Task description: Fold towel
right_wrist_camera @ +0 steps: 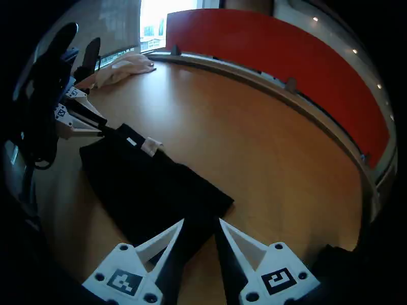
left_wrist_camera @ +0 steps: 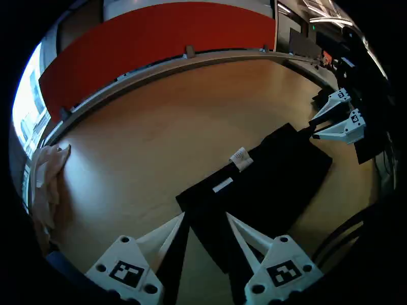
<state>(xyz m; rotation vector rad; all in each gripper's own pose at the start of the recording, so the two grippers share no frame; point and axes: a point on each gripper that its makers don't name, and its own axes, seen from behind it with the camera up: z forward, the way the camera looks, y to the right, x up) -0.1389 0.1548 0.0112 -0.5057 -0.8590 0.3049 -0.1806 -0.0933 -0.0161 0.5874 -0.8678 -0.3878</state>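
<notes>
A black towel (left_wrist_camera: 274,183) (right_wrist_camera: 147,188) lies flat and folded on the wooden table (left_wrist_camera: 168,117) (right_wrist_camera: 274,152), with a white label (left_wrist_camera: 241,158) (right_wrist_camera: 151,146) on one long edge. My left gripper (left_wrist_camera: 204,216) is shut on the towel's near corner in the left gripper view. The same gripper (right_wrist_camera: 102,128) pinches the far corner in the right gripper view. My right gripper (right_wrist_camera: 200,221) is shut on the opposite end. Across the towel, that gripper (left_wrist_camera: 311,129) has its white fingers meeting at the corner.
A crumpled pale pink cloth (left_wrist_camera: 46,183) (right_wrist_camera: 124,66) lies near the table's edge by the window. A red partition (left_wrist_camera: 152,40) (right_wrist_camera: 285,51) runs along the table's back rim. Dark equipment (left_wrist_camera: 356,66) stands beyond the right gripper.
</notes>
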